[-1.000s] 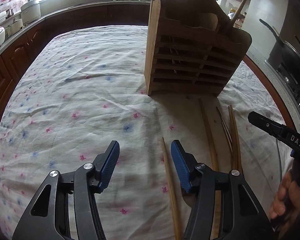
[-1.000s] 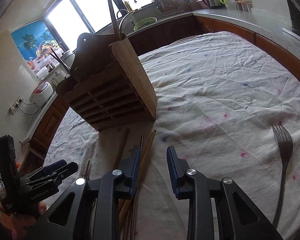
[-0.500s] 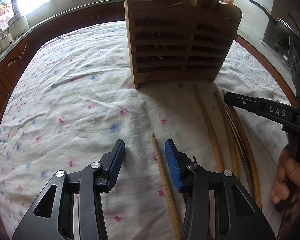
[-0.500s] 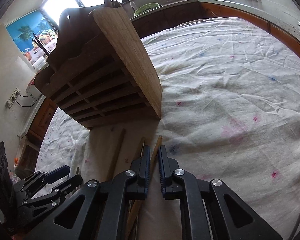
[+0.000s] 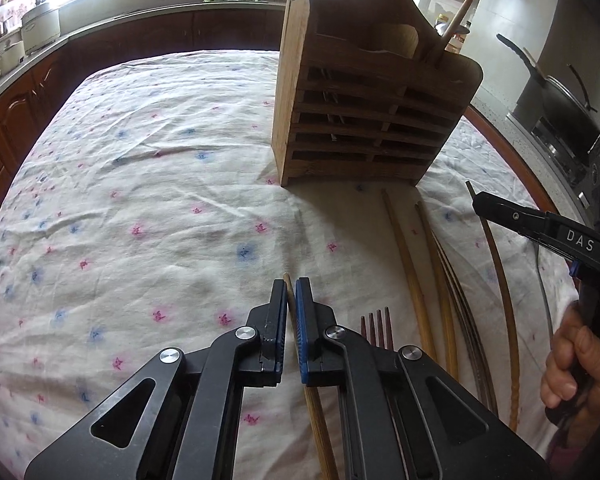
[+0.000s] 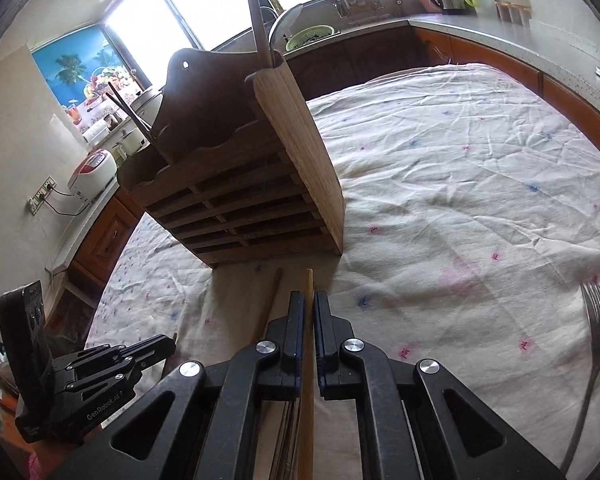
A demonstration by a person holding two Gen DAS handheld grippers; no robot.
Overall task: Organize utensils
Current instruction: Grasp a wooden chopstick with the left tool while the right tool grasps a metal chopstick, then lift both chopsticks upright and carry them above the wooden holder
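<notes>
A kitchen table covered with a crumpled white cloth printed with small pink and blue flowers (image 5: 148,184) is seen, with dark wooden cabinets and bright windows behind it. The left gripper (image 5: 291,292) has just been closing, and its jaws are now clamped on a single pale wooden chopstick (image 5: 320,428), whose tip shows just above the blue pads. The right gripper (image 6: 309,304) is likewise pressed tight onto another light wooden chopstick (image 6: 307,412), its tip projecting past the fingers. Beside the left gripper, the brown tines of a dark fork (image 5: 376,322) and several loose wooden chopsticks (image 5: 404,264) are laid on the cloth. A metal fork (image 6: 594,344) is seen well to the right of the right gripper. Farther out stands the slatted wooden utensil holder (image 5: 364,120), upright on the cloth; a long wooden handle (image 5: 462,8) and a rounded wooden piece are held in its upper compartment, and thin metal items are visible through the slats.
</notes>
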